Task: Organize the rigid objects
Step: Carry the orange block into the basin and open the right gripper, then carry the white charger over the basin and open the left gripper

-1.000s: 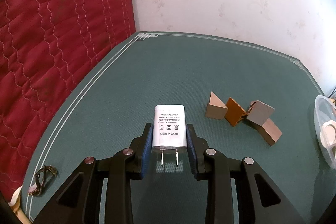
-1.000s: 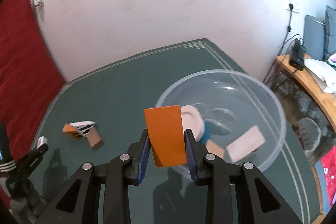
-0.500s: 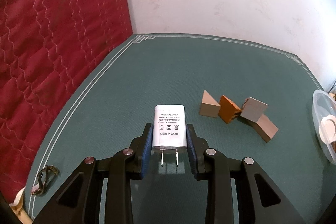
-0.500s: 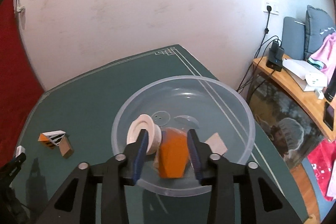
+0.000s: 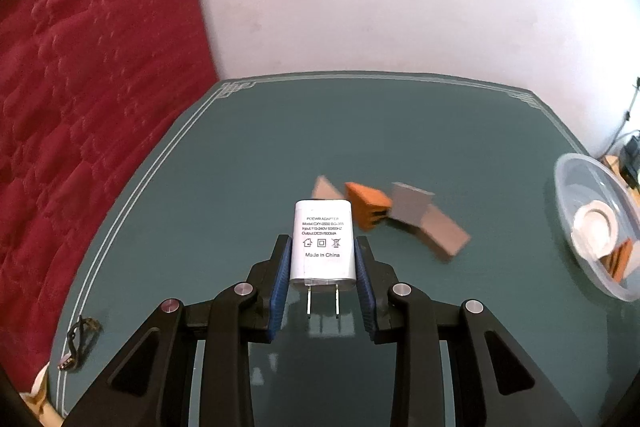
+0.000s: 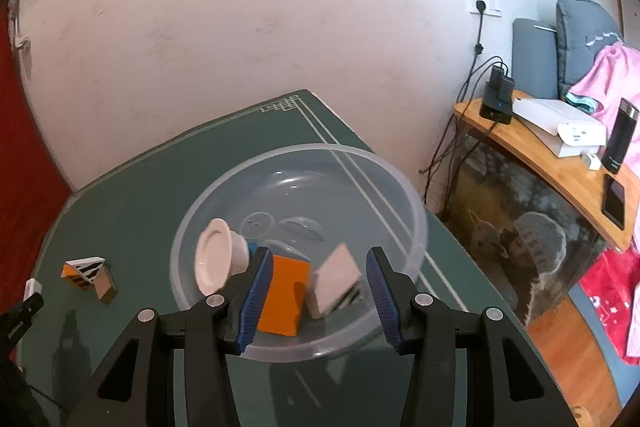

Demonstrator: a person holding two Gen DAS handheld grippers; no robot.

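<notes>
Adapter (image 5: 322, 243) clamped in the left gripper (image 5: 322, 287), right gripper (image 6: 316, 291) opening over the bowl (image 6: 400, 187).
Left wrist view: blue pads press both sides of the white adapter, prongs toward the camera, above the green table (image 5: 240, 167); blurred blocks (image 5: 384, 215) lie just beyond, the bowl at the right edge. Right wrist view: jaws are spreading, nothing pinched; the orange block (image 6: 284, 291) sits in the bowl beside the left pad, with a grey block (image 6: 336, 279) and a white disc (image 6: 216, 259); two blocks (image 6: 90, 275) remain on the table.
</notes>
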